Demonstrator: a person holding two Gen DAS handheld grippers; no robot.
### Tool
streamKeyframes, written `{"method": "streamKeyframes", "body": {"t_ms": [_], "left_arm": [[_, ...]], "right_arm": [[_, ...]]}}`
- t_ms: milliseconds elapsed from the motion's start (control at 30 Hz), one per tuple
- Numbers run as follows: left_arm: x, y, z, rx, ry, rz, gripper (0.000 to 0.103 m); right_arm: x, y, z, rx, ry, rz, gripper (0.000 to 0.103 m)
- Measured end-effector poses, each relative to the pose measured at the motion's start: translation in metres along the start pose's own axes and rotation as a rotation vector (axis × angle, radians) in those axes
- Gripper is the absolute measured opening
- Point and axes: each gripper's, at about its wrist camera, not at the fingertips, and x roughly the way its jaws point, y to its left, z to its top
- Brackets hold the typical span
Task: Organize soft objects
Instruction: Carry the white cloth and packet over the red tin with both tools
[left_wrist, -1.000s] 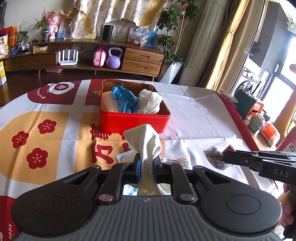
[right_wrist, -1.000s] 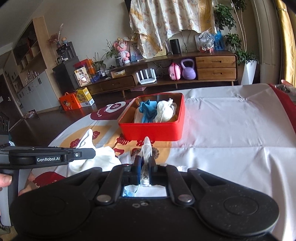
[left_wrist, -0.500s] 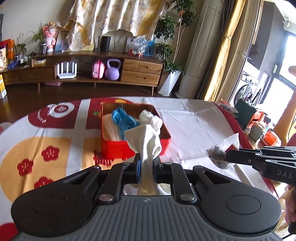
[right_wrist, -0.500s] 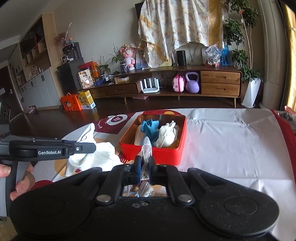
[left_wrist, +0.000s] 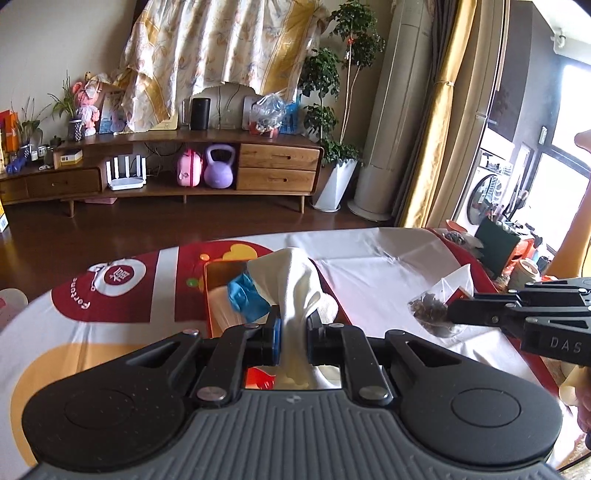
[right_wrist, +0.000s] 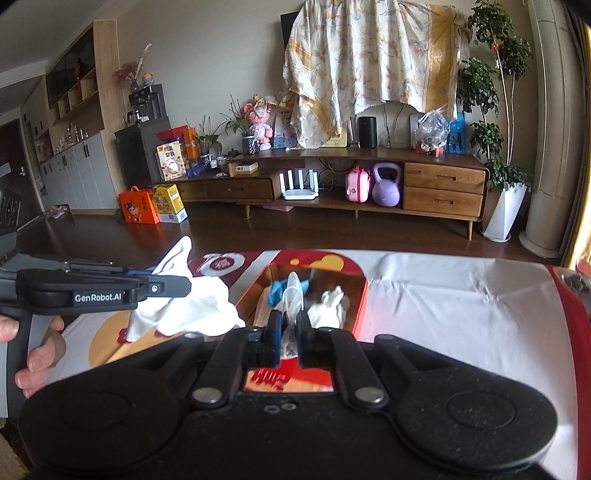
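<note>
— White cloth (left_wrist: 295, 291) sits pinched between our left gripper (left_wrist: 293, 334) jaws, bunched upward over the red tin (left_wrist: 212, 280). A second ago the tin lay farther ahead.

— From our right wrist, the right gripper (right_wrist: 290, 334) is clamped on a clear plastic bag (right_wrist: 293, 295), above the tin (right_wrist: 364, 302); before, short of it.

- Left gripper (left_wrist: 293, 341), bottom centre of its own view, jaws nearly closed.
- Right gripper (right_wrist: 289, 341), bottom centre, jaws clamped close.
- Hand (right_wrist: 35, 349) at lower left edge.
</note>
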Motion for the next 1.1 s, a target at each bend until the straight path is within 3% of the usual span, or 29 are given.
{"method": "streamKeyframes", "body": {"t_ms": [333,1100], "left_arm": [[0.041,0.013,0.017,-0.005,-0.012,0.005,0.013],[0.141,0.034,0.015,-0.098,0.048,-0.034,0.013]], "right_arm": [[0.043,-0.016,0.014,0.007,-0.006,-0.015,0.007],[0.168,-0.046,0.015,0.072,0.077,-0.016,0.008]]}}
